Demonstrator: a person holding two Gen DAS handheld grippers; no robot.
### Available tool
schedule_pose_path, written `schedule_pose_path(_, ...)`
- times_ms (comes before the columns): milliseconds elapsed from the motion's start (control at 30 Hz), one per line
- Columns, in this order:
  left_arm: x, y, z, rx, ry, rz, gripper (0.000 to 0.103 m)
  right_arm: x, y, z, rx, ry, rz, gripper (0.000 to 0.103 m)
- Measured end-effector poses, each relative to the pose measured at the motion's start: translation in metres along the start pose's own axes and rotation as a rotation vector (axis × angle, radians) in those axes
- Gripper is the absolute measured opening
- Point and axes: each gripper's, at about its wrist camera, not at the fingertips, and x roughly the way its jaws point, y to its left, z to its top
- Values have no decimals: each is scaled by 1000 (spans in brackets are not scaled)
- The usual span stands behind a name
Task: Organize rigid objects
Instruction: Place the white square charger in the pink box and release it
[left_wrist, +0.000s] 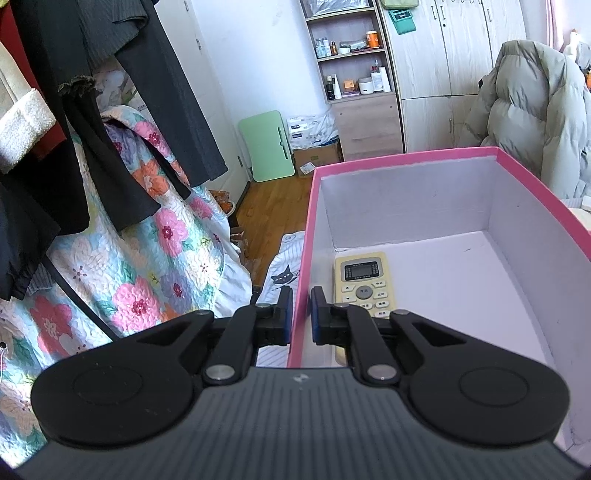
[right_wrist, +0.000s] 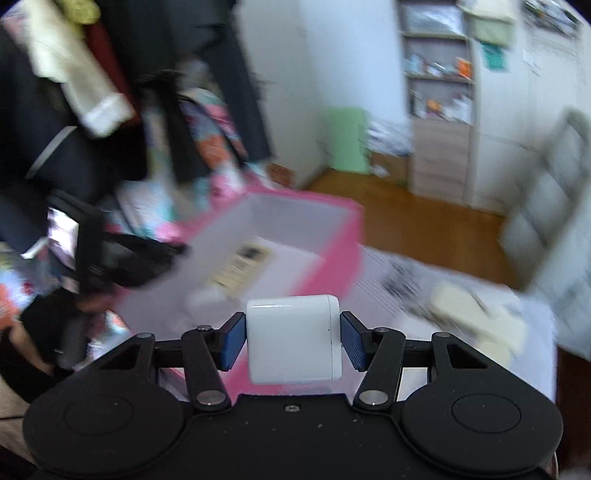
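A pink box (left_wrist: 406, 157) with a white inside holds a cream remote control (left_wrist: 364, 284) flat on its floor. My left gripper (left_wrist: 300, 302) is shut on the box's left wall (left_wrist: 301, 280), one finger outside and one inside. In the blurred right wrist view the same pink box (right_wrist: 347, 240) lies ahead with the remote (right_wrist: 240, 266) in it. My right gripper (right_wrist: 292, 334) is shut on a white rounded block (right_wrist: 293, 338), held above the near edge of the box.
Dark clothes (left_wrist: 92, 110) hang over a floral quilt (left_wrist: 147, 266) at the left. A shelf unit (left_wrist: 351, 66), wardrobe (left_wrist: 461, 55) and a grey puffer jacket (left_wrist: 535, 118) stand behind. Pale objects (right_wrist: 476, 314) lie on the bedsheet to the right of the box.
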Motion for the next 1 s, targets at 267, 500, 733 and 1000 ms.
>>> schedule_pose_path(267,0,0,1,-2,-5,-4,8,78,38,20,-175,140,57,60)
schedule_pose_path(500,2,1,1,-6,-10,-9,8,134,50,23,-236,286,106,60)
schedule_pose_path(733,1,2,1,-7,-13,-14,8,172,55,9,-260,395,74,60)
schedule_pose_path(1000,3,0,0,-23,-6,-20,8,133,24,24,-30,243,123,63)
